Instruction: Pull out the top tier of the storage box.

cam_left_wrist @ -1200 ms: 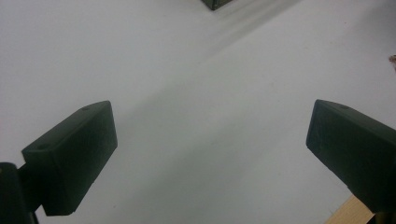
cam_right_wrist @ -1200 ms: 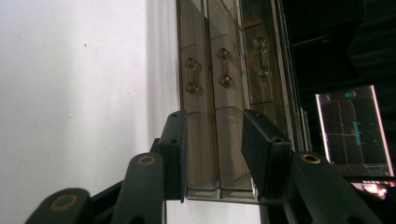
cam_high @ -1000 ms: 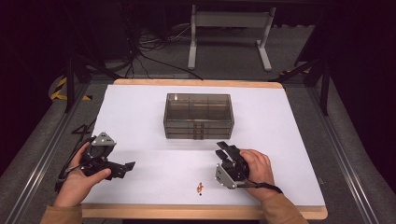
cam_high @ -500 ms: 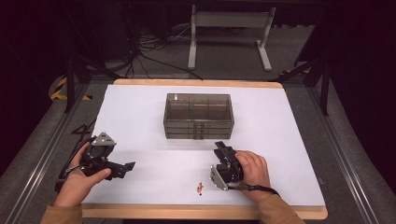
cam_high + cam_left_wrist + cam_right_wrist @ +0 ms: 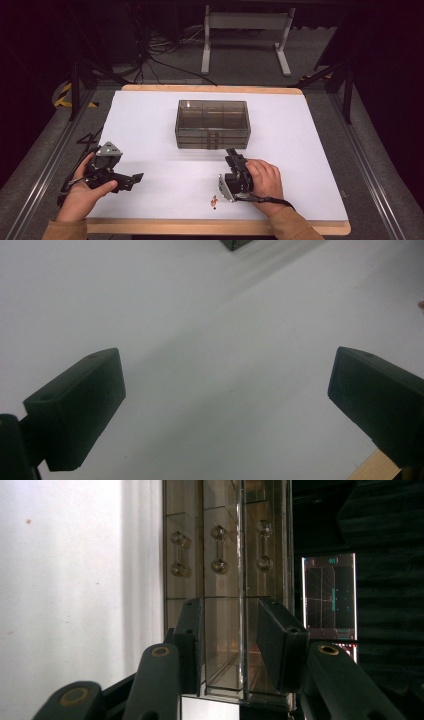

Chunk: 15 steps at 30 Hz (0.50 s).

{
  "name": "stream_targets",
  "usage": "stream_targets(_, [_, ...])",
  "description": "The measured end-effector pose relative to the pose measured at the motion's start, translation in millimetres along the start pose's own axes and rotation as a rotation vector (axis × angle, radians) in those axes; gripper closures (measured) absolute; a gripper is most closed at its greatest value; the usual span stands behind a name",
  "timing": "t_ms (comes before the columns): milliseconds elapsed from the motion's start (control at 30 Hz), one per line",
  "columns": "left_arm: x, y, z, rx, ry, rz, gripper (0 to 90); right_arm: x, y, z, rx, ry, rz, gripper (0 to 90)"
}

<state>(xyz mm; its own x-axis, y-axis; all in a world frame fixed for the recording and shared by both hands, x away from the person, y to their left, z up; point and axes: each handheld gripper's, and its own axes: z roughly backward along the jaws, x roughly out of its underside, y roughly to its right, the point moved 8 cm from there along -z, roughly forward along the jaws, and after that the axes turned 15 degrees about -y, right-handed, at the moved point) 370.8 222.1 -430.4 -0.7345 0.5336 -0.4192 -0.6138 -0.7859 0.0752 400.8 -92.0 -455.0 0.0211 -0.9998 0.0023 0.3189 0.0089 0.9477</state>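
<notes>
Right gripper point(image 5: 234, 159): your jaws stand part-open with nothing clamped between them; the hand is rolled on its side, so the right gripper view shows the table as a wall at the left.
Right gripper pads point(image 5: 277, 640): they frame the lower front of the drawer cabinet point(image 5: 227, 590), just short of it; whether a pad touches the plastic you cannot tell from this angle.
Drawer cabinet point(image 5: 212, 125): smoked clear plastic, three shallow drawers stacked, all apparently shut; it sits mid-table on the white table cover point(image 5: 150, 120), long axis running left to right across your front.
Drawer pulls point(image 5: 218, 550): small dumbbell-shaped knobs at the middle of the front face, ahead of your right pads and off their line toward the cabinet's centre.
Key relation: the cabinet lies straight ahead of the right gripper and well apart from the left; the right is the nearer hand for any pull.
Left gripper point(image 5: 131, 178): jaws wide open, empty, low over bare cover near the front left.
Small reddish item point(image 5: 214, 202): on the cover near the front edge, just left of your right hand; too small to identify.
</notes>
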Motion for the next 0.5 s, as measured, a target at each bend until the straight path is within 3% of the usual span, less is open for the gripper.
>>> stream_targets(333, [0.2, -0.1, -0.1, 0.0, -0.002, 0.0, 2.5, -7.3, 8.5, -3.8, 0.018, -0.026, -0.012, 64.7])
stream_targets(500, [0.2, 0.2, 0.6, 0.004, 0.001, 0.004, 2.5, -14.6, 12.0, -7.0, 0.048, -0.033, 0.012, 64.9])
